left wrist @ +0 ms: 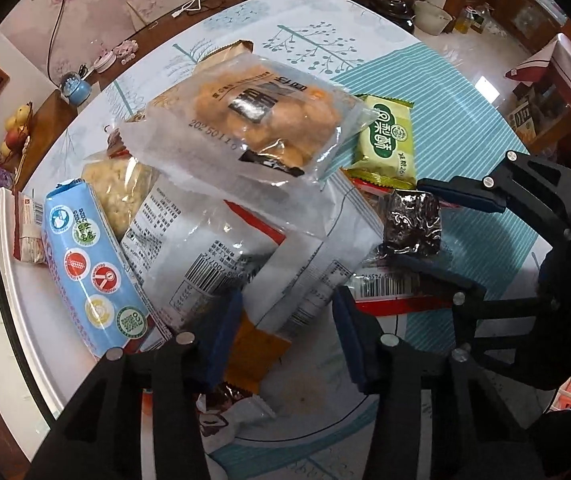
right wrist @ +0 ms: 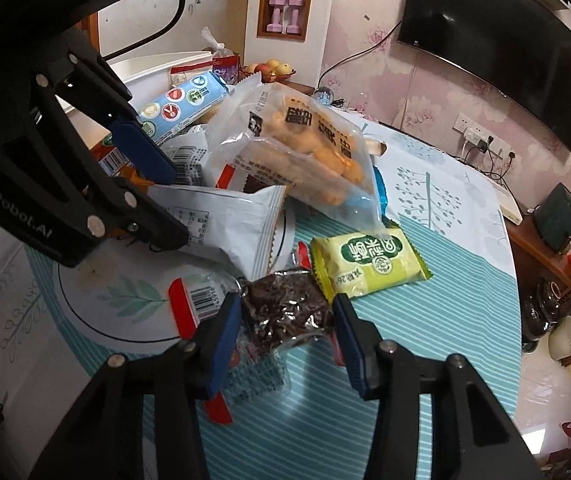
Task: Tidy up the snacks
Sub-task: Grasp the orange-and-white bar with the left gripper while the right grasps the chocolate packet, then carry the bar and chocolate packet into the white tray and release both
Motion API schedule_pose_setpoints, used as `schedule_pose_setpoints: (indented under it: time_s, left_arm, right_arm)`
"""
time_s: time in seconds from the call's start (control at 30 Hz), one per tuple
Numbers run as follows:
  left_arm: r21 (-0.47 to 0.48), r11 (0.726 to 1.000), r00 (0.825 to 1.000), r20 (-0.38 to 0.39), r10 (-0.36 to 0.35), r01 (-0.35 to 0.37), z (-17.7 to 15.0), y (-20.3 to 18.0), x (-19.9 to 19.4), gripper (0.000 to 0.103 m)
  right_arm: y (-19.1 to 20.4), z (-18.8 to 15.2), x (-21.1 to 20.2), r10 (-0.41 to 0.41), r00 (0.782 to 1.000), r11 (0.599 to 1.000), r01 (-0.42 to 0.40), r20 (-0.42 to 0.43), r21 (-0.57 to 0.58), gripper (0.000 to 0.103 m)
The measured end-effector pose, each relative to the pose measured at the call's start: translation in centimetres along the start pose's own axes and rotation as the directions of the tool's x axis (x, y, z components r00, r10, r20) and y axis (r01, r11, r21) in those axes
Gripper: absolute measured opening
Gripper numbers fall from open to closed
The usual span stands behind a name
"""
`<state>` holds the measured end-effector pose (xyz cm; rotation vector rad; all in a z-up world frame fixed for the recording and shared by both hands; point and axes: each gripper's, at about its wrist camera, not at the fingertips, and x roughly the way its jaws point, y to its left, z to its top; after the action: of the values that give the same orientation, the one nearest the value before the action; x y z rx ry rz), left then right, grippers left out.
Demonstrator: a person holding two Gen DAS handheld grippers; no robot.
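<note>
A pile of snack packs lies on the table. A clear bag of orange puffs (left wrist: 261,120) (right wrist: 317,152) rests on top of a white bag (left wrist: 221,248) (right wrist: 221,220). My left gripper (left wrist: 287,336) (right wrist: 161,204) is open, its jaws on either side of the white bag's near corner. My right gripper (right wrist: 287,340) (left wrist: 425,228) is open around a dark foil-wrapped snack (right wrist: 285,312) (left wrist: 411,222), pads close to both its sides. A green-yellow packet (left wrist: 387,144) (right wrist: 369,262) lies just beyond the foil snack.
A blue cracker roll (left wrist: 89,264) (right wrist: 181,104) and a pale puffed-rice bag (left wrist: 117,188) lie at the pile's left, by a white tray (left wrist: 9,280). An orange packet (left wrist: 253,356) lies under my left gripper. A striped teal cloth (right wrist: 425,340) covers the table's right side.
</note>
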<state>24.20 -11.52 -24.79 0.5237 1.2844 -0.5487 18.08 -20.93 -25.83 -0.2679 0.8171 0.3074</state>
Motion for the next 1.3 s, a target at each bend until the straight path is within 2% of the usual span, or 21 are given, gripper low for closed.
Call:
schedule_pose_setpoints:
  time_s: [0.07, 0.1, 0.2, 0.3, 0.37, 0.57, 0.63, 0.67, 0.73, 0.87, 1.0, 1.3]
  left_arm:
    - [0.009, 1.000, 1.000, 0.015, -0.009, 0.008, 0.0, -0.1, -0.2, 0.041]
    - [0.018, 1.000, 1.000, 0.021, -0.001, 0.001, 0.0, -0.2, -0.3, 0.032]
    - [0.018, 1.000, 0.999, 0.047, -0.008, 0.007, 0.1, -0.3, -0.8, 0.018]
    - [0.009, 1.000, 0.999, 0.046, -0.022, 0.022, 0.0, -0.1, -1.0, 0.014]
    - [0.013, 0.999, 0.999, 0.040, -0.032, 0.032, -0.1, -0.4, -1.2, 0.004]
    - [-0.026, 0.993, 0.993, 0.002, -0.119, 0.119, -0.8, -0.6, -0.9, 0.004]
    - [-0.044, 0.993, 0.994, 0.014, -0.110, 0.111, -0.9, -0.6, -1.1, 0.004]
    - [-0.056, 0.992, 0.994, 0.018, -0.109, 0.110, -0.8, -0.5, -1.1, 0.005]
    - [-0.085, 0.989, 0.993, 0.008, -0.120, 0.120, -0.6, -0.1, -0.9, 0.019]
    - [-0.110, 0.983, 0.989, -0.006, -0.146, 0.144, 0.0, 0.4, -0.4, 0.032]
    - [-0.124, 0.980, 0.986, -0.029, -0.161, 0.157, 0.5, 0.6, 0.2, 0.050]
    - [-0.136, 0.983, 0.987, -0.087, -0.134, 0.122, 1.0, 0.9, 2.1, 0.051]
  right_arm:
    - [-0.3, 0.0, -0.1, 0.010, 1.000, 1.000, -0.010, -0.007, 0.018, 0.044]
    - [-0.5, 0.0, -0.1, 0.012, 1.000, 1.000, -0.012, -0.011, 0.025, 0.044]
    - [-0.4, -0.2, -0.4, 0.006, 1.000, 1.000, -0.006, -0.017, 0.026, 0.043]
    - [-0.5, -0.4, -0.7, 0.000, 1.000, 0.999, 0.001, -0.025, 0.032, 0.043]
    - [-0.6, -0.6, -1.0, -0.003, 1.000, 0.999, 0.004, -0.031, 0.040, 0.043]
    - [-1.5, -1.6, -2.5, -0.022, 0.999, 0.996, 0.026, -0.041, 0.090, 0.043]
    - [-2.0, -2.0, -3.0, -0.032, 0.998, 0.993, 0.037, -0.045, 0.115, 0.043]
    - [-2.4, -2.2, -3.3, -0.039, 0.998, 0.990, 0.045, -0.046, 0.131, 0.043]
    - [-2.8, -2.4, -3.7, -0.048, 0.998, 0.987, 0.056, -0.051, 0.149, 0.043]
    - [-3.7, -2.8, -4.2, -0.074, 0.996, 0.981, 0.083, -0.057, 0.176, 0.043]
    - [-4.0, -3.0, -4.6, -0.086, 0.995, 0.977, 0.095, -0.057, 0.192, 0.043]
    - [-4.2, -3.2, -4.9, -0.081, 0.995, 0.973, 0.092, -0.059, 0.212, 0.043]
